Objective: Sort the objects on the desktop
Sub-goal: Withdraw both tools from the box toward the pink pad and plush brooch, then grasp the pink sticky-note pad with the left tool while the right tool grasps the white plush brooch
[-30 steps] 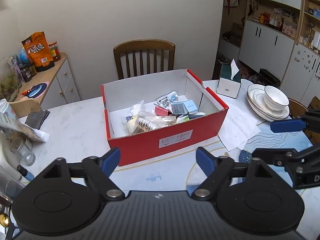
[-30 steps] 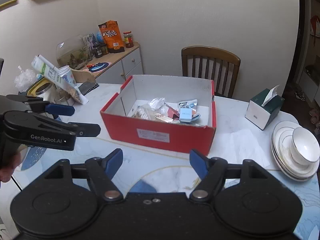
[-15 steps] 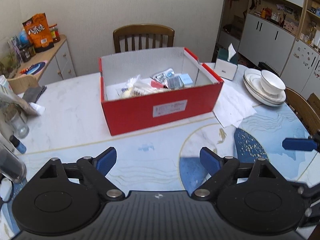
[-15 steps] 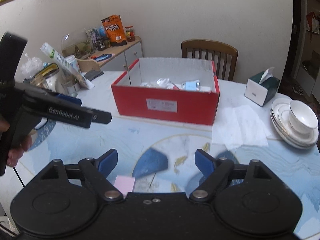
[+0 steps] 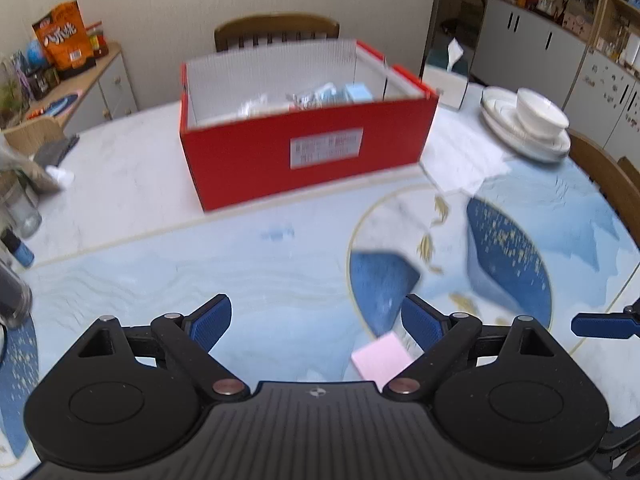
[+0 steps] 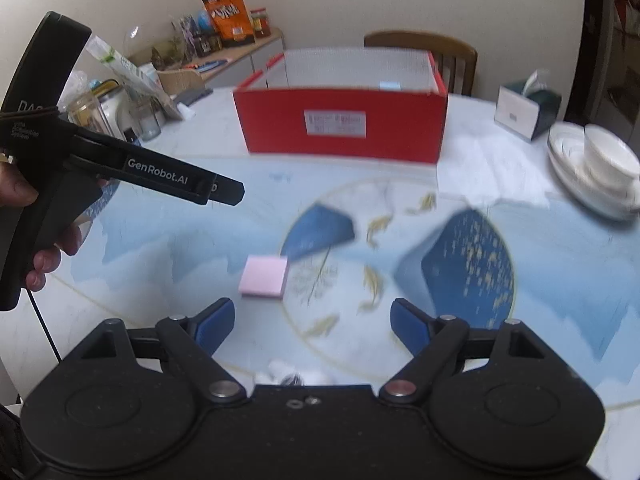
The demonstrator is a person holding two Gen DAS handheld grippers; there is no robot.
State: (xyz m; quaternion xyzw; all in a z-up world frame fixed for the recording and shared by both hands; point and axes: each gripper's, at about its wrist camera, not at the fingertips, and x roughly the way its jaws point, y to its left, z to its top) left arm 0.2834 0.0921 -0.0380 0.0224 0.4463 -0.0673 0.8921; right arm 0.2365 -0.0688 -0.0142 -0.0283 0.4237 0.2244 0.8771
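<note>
One pink sticky-note pad [image 6: 264, 277] lies just ahead of the right gripper [image 6: 312, 322]; both it and the left gripper [image 5: 316, 322] gape wide, empty, beyond them one red box [image 5: 308, 152].

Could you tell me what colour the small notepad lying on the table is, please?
The notepad is pale pink, clearest in the right wrist view.

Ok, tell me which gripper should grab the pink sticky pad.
Probably the left gripper: the pink sticky pad lies just by its open fingertips. The right gripper, also open, sits further back.
</note>
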